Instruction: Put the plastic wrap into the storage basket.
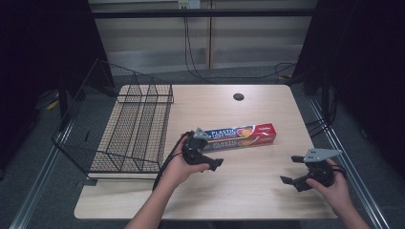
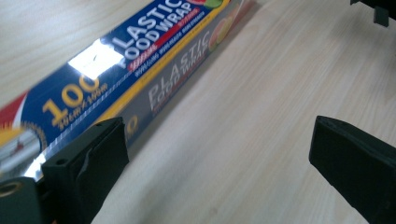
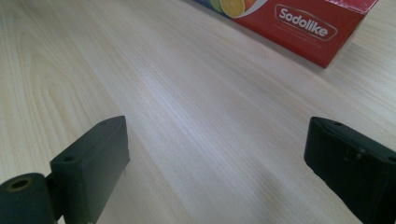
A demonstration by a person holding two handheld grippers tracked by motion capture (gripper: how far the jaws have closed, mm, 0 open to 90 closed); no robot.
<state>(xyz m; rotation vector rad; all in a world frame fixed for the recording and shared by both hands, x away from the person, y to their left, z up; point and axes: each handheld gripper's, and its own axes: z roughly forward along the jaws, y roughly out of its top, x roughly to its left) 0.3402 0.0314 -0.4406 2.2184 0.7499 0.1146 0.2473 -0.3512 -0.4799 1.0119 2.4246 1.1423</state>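
A long box of plastic food wrap (image 1: 243, 134), blue and red, lies flat across the middle of the wooden table (image 1: 229, 195). My left gripper (image 1: 216, 152) is held just in front of the box's left end and is open, its jaws pointing right. In the left gripper view the box (image 2: 140, 60) runs along the outside of the left jaw, and nothing is between the jaws of the gripper (image 2: 217, 135). My right gripper (image 1: 290, 170) is open near the table's right front, pointing left, well clear of the box. Its own view shows the gripper (image 3: 215, 130) over bare wood, with the box's red end (image 3: 303, 23) ahead.
A black wire basket (image 1: 133, 129) stands tilted over the table's left edge, near my left hand. A dark round hole (image 1: 238, 97) sits in the tabletop at the back. Cables trail on the floor behind the table.
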